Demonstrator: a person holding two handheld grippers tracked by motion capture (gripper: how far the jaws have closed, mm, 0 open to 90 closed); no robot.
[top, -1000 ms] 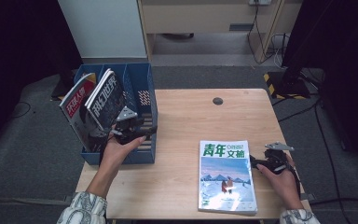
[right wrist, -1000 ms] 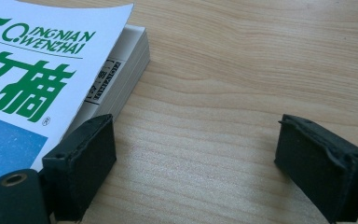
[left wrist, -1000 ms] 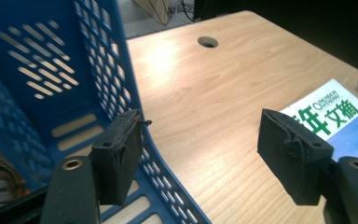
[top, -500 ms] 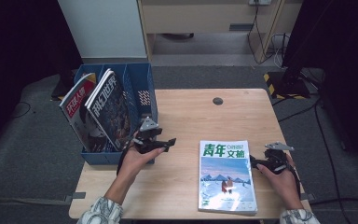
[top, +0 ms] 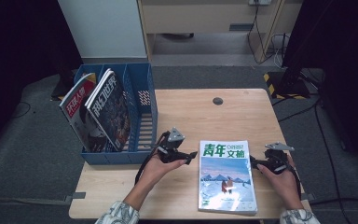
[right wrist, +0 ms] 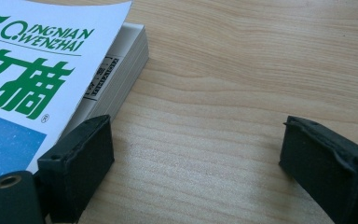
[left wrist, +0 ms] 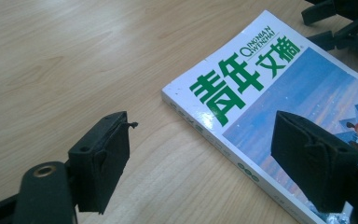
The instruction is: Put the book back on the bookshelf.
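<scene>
A magazine (top: 226,175) with a white and blue cover and green characters lies flat on the wooden table (top: 205,116), near the front edge. My left gripper (top: 192,155) is open just left of the magazine's top-left corner. In the left gripper view its jaws (left wrist: 205,158) stand wide apart, and the right pad (left wrist: 312,163) hangs over the cover of the magazine (left wrist: 279,93). My right gripper (top: 253,162) is open at the magazine's right edge. In the right gripper view its jaws (right wrist: 200,158) are low over bare wood, with the left pad (right wrist: 77,163) beside the page edge of the magazine (right wrist: 37,60).
A blue file rack (top: 116,157) stands at the table's left edge and holds two upright magazines (top: 105,109). A small dark round cap (top: 217,101) sits in the table top at the back. The right gripper (left wrist: 340,23) shows at the top right of the left gripper view.
My left gripper has moved right, away from the blue rack to the magazine's left edge. The right gripper and the magazine have stayed put.
</scene>
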